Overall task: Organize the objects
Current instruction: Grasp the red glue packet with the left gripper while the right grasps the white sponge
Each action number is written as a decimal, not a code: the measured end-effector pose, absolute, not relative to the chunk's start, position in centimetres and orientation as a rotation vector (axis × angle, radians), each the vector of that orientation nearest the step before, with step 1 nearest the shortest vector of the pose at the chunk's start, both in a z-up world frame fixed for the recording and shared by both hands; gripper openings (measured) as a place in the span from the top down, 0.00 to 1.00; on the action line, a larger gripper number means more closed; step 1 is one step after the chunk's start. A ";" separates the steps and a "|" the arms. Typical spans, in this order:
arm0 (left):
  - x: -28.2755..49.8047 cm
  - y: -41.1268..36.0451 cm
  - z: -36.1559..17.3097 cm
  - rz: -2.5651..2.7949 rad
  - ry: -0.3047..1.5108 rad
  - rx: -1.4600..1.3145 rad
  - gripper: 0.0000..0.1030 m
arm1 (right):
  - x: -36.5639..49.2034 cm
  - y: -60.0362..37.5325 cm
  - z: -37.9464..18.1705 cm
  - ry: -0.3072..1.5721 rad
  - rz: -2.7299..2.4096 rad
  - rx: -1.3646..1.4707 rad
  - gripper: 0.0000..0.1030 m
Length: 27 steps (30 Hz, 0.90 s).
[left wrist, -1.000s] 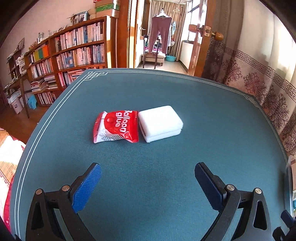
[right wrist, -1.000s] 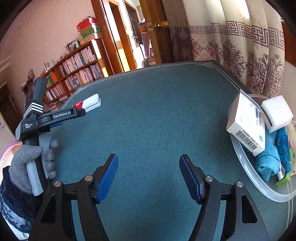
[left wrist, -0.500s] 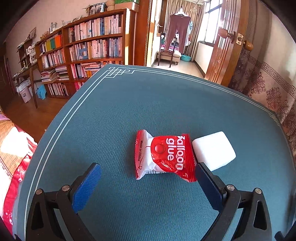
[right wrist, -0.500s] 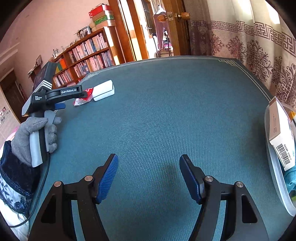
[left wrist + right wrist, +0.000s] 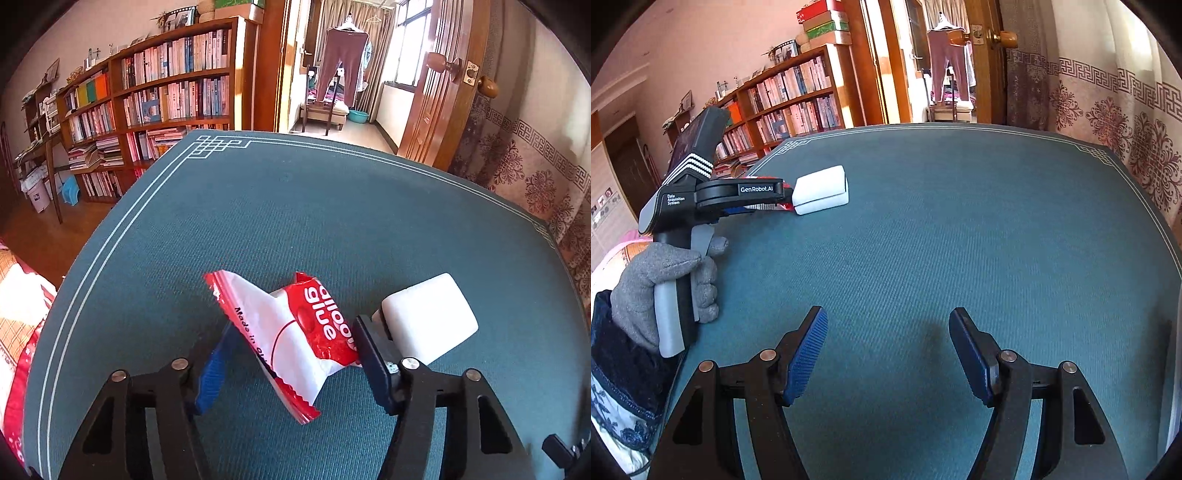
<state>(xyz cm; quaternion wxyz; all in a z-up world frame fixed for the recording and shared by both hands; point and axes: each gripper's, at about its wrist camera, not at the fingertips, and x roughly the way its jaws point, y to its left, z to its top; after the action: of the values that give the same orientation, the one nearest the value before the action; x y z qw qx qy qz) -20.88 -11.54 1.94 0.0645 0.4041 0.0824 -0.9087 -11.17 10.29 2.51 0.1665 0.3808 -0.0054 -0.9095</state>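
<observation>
Between the closing jaws of the left gripper [image 5: 291, 354] sits a red-and-white packet [image 5: 295, 339]. Its red panel reads "glue" above a partly hidden word ending "lloon"; its white side carries "Made in", the rest hidden. The left gripper's black body, seen left of the right gripper [image 5: 888, 350], reads "GenRobot.AI" and "Data Acquisition System".

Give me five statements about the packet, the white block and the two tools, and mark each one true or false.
1. The red and white packet sits between the left tool's fingers, whose jaws are closing. True.
2. The white block lies on top of the packet. False: it lies beside it on the table.
3. The right tool holds the white block. False: nothing is between its fingers.
4. The packet is crumpled and tilted up. True.
5. A bare hand holds the left tool. False: the hand wears a grey glove.
</observation>
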 end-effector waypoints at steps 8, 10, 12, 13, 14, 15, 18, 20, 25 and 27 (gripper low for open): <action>-20.4 -12.3 2.3 -2.769 0.333 1.220 0.60 | -16.1 6.5 2.8 0.038 -2.553 1.040 0.32; -20.2 -12.6 2.4 -2.768 0.354 1.222 0.65 | -17.6 5.6 2.9 0.032 -2.539 1.042 0.32; -20.1 -13.0 2.5 -2.765 0.379 1.221 0.67 | -19.1 4.7 3.1 0.025 -2.522 1.043 0.32; -20.0 -13.3 2.6 -2.766 0.388 1.217 0.67 | -19.8 4.2 3.2 0.019 -2.511 1.043 0.32; -20.0 -13.4 2.7 -2.767 0.396 1.213 0.67 | -20.4 3.8 3.3 0.013 -2.502 1.044 0.32; -19.9 -13.5 2.8 -2.771 0.402 1.209 0.67 | -20.9 3.3 3.4 0.009 -2.495 1.041 0.32; -19.9 -13.8 3.2 -2.778 0.418 1.199 0.69 | -22.4 1.9 3.7 0.023 -2.489 1.031 0.32; -19.8 -14.1 3.4 -2.777 0.429 1.192 0.70 | -23.1 1.0 3.6 0.035 -2.486 1.030 0.32; -19.6 -15.1 3.7 -2.758 0.464 1.164 0.73 | -24.4 -0.7 3.1 0.051 -2.466 1.036 0.32; -19.5 -15.3 3.7 -2.758 0.470 1.164 0.73 | -24.7 -1.3 2.8 0.068 -2.466 1.038 0.32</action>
<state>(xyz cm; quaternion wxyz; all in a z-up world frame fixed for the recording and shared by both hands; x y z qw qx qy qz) -19.53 -15.30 3.68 0.0558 0.3835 0.1549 -0.9088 -24.73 -1.30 2.76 0.2302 0.3775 0.0248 -0.8966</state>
